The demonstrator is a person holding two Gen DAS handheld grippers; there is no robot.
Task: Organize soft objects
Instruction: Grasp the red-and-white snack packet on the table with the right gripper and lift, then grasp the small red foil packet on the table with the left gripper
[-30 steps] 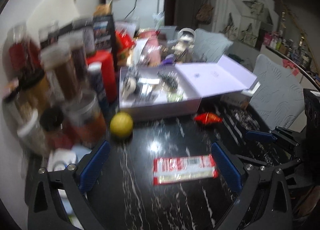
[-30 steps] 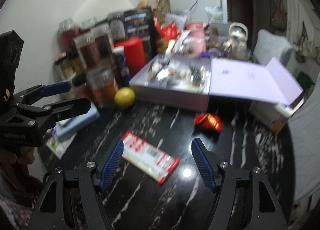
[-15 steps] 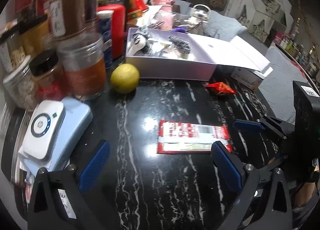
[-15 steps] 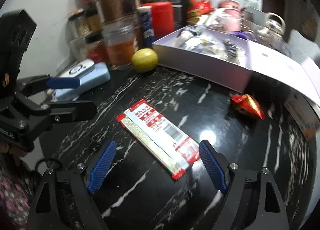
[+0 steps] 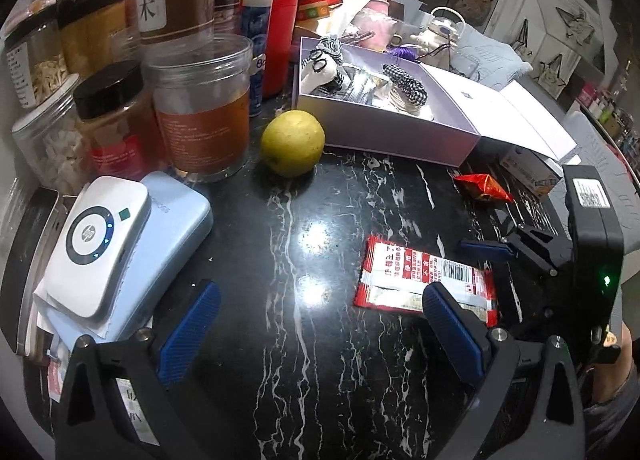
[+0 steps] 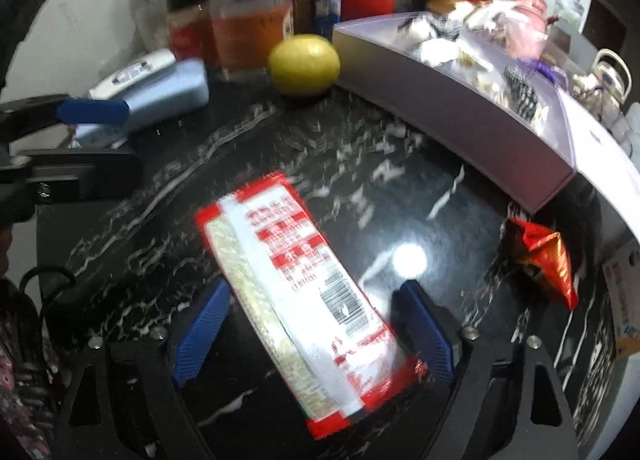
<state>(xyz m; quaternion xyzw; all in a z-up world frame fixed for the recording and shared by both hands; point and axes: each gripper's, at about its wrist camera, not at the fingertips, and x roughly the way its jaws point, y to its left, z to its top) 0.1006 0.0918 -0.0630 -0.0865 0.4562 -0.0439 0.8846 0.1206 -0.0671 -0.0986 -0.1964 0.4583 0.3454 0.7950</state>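
Note:
A flat red-and-white packet [image 5: 424, 280] [image 6: 296, 272] lies on the black marble table [image 5: 304, 340]. My right gripper [image 6: 314, 320] hovers low over the packet's near half. Its jaws are closing, with the packet between the blue pads and neither pad pressing on it. My left gripper [image 5: 320, 324] stands open over bare table just left of the packet; its right finger [image 5: 452, 328] overlaps the packet's near corner. A crumpled red wrapper [image 5: 482, 185] [image 6: 544, 260] lies to the right. Behind it, an open lavender box [image 5: 384, 135] [image 6: 440, 99] holds soft toys and hair ties.
A yellow fruit [image 5: 292, 141] [image 6: 304, 63] sits against the box's left corner. Several jars [image 5: 204, 115] and a red canister [image 5: 276, 35] crowd the back left. A white device on a pale blue case [image 5: 96, 244] lies at the left edge.
Both grippers sank toward the table and tipped downward. The right one came in over the packet, which now lies between its fingers. The left one drew near the packet's left end.

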